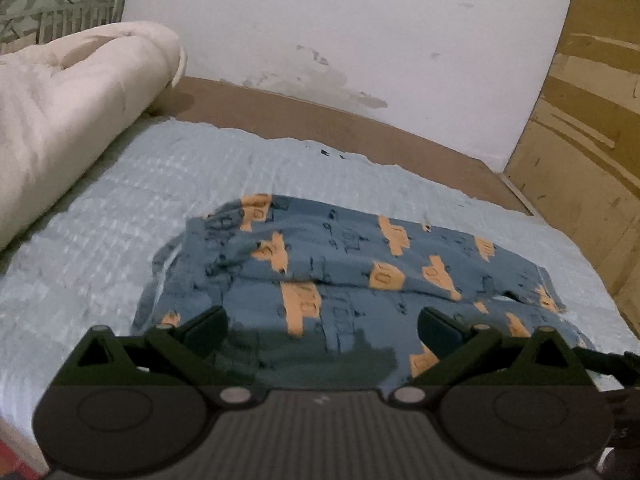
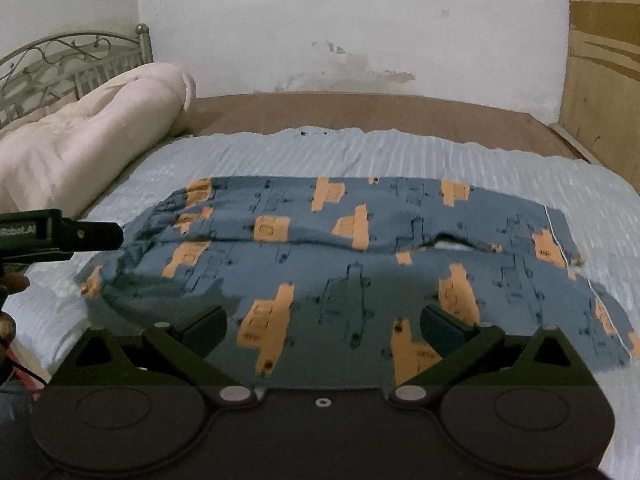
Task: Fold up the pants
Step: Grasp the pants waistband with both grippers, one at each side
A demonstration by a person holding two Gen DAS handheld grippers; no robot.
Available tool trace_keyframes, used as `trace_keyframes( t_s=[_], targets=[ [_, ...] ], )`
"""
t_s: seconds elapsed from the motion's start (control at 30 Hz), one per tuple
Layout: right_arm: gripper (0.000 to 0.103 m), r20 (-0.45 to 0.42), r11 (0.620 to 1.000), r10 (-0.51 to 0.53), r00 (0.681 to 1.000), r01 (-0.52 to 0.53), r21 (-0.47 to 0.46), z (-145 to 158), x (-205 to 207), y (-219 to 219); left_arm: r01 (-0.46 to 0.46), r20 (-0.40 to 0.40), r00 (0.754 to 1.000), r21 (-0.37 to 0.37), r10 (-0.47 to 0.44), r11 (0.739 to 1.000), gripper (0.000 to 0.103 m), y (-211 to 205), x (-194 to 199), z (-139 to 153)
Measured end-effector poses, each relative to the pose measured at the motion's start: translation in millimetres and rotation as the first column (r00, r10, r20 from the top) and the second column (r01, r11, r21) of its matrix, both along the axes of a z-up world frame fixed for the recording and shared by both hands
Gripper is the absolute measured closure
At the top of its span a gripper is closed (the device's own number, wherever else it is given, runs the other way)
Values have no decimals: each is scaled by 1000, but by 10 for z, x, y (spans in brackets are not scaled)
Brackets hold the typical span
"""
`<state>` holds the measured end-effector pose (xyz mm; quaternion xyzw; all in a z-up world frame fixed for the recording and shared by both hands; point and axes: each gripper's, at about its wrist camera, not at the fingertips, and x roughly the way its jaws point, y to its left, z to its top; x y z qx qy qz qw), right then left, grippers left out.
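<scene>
A rolled cream comforter [image 2: 80,140] lay along the left side of the bed, in front of a metal headboard [image 2: 60,60]. The pants [image 2: 320,256] — blue fabric printed with orange vehicles — were spread flat across the pale blue bedspread [image 2: 280,152], waistband toward the left and the two legs running side by side to the right, a narrow gap showing between them near the cuffs. The left gripper [image 1: 322,326] hovered over the waistband end of the pants with its jaws spread wide; nothing sat between the fingers [image 1: 208,326], and no contact with the fabric could be confirmed. In the right wrist view the same tool entered from the left edge as a dark bar, its tip over the bunched waistband. The right gripper [image 2: 324,324] was likewise fully released — jaws wide apart, empty, positioned above the near leg. A brown bed frame [image 2: 360,108] bordered the far edge, and a wooden panel [image 2: 600,80] stood at the right.
</scene>
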<state>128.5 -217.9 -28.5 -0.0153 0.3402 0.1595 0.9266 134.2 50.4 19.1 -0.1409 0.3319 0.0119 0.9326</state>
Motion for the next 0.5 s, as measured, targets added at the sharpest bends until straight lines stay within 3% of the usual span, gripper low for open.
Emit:
trace_keyframes(
  t_s=[0.1, 0.27, 0.5],
  targets=[
    [1, -2, 1000, 4, 1000, -4, -2, -23, 173, 10, -8, 9, 1000, 39, 7, 999, 0, 57, 213, -22],
    [1, -17, 1000, 15, 1000, -15, -15, -125, 566, 45, -30, 43, 999, 167, 23, 986, 0, 166, 620, -7],
    [1, 41, 990, 140, 989, -139, -27, -178, 1182, 53, -85, -27, 995, 263, 95, 961, 0, 413, 1208, -35]
  ],
)
